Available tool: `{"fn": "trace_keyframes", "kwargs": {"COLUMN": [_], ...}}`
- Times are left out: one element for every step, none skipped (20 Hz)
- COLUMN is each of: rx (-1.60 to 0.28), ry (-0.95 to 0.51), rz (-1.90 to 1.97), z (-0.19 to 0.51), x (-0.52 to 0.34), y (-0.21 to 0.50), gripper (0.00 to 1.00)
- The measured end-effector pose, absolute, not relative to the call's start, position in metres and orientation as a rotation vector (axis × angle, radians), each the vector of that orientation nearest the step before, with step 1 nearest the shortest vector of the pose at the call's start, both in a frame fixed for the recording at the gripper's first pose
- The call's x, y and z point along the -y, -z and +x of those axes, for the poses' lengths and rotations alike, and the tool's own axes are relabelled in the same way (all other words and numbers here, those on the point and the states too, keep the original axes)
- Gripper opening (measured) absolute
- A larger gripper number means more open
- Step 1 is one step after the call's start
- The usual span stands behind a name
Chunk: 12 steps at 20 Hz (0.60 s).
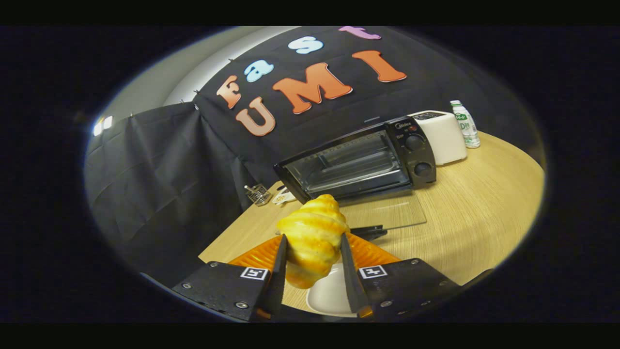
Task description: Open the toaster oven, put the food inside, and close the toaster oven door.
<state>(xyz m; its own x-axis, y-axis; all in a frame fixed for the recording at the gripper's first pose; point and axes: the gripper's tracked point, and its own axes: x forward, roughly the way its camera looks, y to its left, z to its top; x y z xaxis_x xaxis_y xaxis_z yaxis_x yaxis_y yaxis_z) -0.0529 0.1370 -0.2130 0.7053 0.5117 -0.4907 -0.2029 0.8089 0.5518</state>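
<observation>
**Golden croissant held, oven door already down**

Golden and ridged, the croissant [312, 240] sits between the two fingers of our gripper [312, 264], which pinches it on both flanks around its middle. It is lifted above a white plate [329, 295] that lies under the fingers.

We judge the croissant light and soft, with a crust that could dent or flake, so our squeeze should stay gentle. The thick middle is the safest place to hold; the pointed ends would probably break or slip. We cannot tell whether it is real pastry or a model.

Beyond the fingers stands the black toaster oven [361, 162] on the wooden worktop [474, 213]. Its glass door [385, 213] lies flat and open toward us, and the wire rack inside is visible. The door handle is partly hidden behind the croissant and one finger.

Further out are a white appliance [443, 135], a small bottle [466, 124] and a little wire basket [257, 194]. The pale object beside the basket is too small to identify.
</observation>
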Motion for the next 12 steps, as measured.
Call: {"fn": "trace_keyframes", "kwargs": {"rx": [-0.671, -0.653, -0.647, -0.634, -0.636, -0.625, -0.633, -0.642, -0.649, -0.651, -0.653, -0.655], "ry": [-0.409, -0.402, -0.394, -0.383, -0.366, -0.361, -0.34, -0.328, -0.311, -0.297, -0.275, -0.257], "rz": [0.507, 0.528, 0.535, 0.54, 0.55, 0.57, 0.595, 0.621, 0.64, 0.643, 0.641, 0.635], "z": [-0.038, -0.024, -0.011, 0.002, 0.014, 0.026, 0.039, 0.046, 0.056, 0.066, 0.075, 0.081], "x": [-0.139, -0.142, -0.143, -0.145, -0.146, -0.15, -0.152, -0.155, -0.158, -0.16, -0.16, -0.158], "y": [0.211, 0.209, 0.21, 0.212, 0.215, 0.214, 0.218, 0.222, 0.228, 0.232, 0.237, 0.242], "gripper": [0.53, 0.53, 0.53, 0.53, 0.53, 0.53, 0.53, 0.53, 0.53, 0.53, 0.53, 0.53]}}
